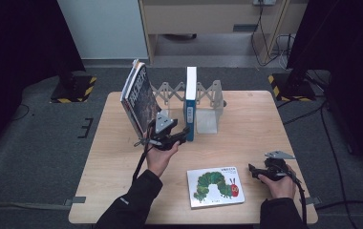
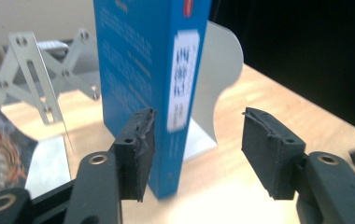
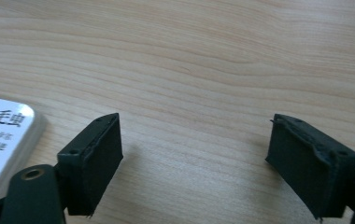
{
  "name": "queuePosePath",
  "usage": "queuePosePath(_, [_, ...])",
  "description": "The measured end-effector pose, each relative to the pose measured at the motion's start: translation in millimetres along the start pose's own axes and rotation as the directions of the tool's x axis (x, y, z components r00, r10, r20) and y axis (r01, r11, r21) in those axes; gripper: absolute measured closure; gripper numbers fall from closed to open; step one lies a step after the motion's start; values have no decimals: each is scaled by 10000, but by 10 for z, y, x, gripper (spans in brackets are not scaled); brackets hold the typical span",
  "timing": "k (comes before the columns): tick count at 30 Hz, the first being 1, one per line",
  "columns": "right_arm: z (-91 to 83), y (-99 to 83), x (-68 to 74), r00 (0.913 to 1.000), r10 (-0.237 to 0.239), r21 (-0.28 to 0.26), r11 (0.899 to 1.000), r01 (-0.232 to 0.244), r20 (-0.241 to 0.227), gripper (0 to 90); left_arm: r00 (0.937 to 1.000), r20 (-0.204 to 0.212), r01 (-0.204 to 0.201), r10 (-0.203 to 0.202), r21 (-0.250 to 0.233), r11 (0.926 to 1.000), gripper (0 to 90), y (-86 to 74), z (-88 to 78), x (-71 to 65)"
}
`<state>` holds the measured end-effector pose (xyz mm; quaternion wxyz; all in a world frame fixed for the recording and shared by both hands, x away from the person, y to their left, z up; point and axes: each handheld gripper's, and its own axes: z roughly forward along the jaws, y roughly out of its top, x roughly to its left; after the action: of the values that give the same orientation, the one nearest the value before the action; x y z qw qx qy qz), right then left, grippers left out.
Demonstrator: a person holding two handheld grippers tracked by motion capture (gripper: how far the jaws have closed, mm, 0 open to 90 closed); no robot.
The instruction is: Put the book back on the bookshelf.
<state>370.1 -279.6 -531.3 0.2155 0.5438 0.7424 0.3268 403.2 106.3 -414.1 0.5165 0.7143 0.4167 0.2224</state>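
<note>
A blue book (image 1: 189, 102) stands upright against a metal bookend (image 1: 209, 119) at the back of the wooden table (image 1: 251, 124). My left gripper (image 1: 185, 133) is at its near lower edge. In the left gripper view the blue book (image 2: 143, 70) stands just past the left pad, while the right pad is well clear of it, so my left gripper (image 2: 198, 135) is open. A dark-covered book (image 1: 139, 95) leans at the rack's left end. A white caterpillar picture book (image 1: 215, 187) lies flat at the front. My right gripper (image 1: 252, 171) rests to its right, open (image 3: 194, 140) over bare wood, with the book's corner (image 3: 3, 135) beside its left jaw.
A folding scissor-type rack (image 1: 170, 90) runs along the back of the table behind the books. Beyond the table are dark stands with striped bases (image 1: 74, 90), cables on the grey floor (image 1: 313, 114) and a wooden cabinet (image 1: 208, 19).
</note>
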Motion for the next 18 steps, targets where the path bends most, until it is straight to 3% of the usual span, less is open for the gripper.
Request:
queuePosePath(5, [-102,62,68,9990,236,-368,9990,-250,-388,238,9995,294,88,-105,568,9983,398,-189,-109,3])
queuePosePath(10, [-234,111,147,9975,-59,-719,9974,8,-706,269,9978,609,188,-268,1270,9917,380,-416,-196,1])
queuePosePath(18, [-329,123,364,9858,-324,-698,9973,211,-1648,346,9928,1159,-2,-290,2438,9698,368,-817,-206,-145])
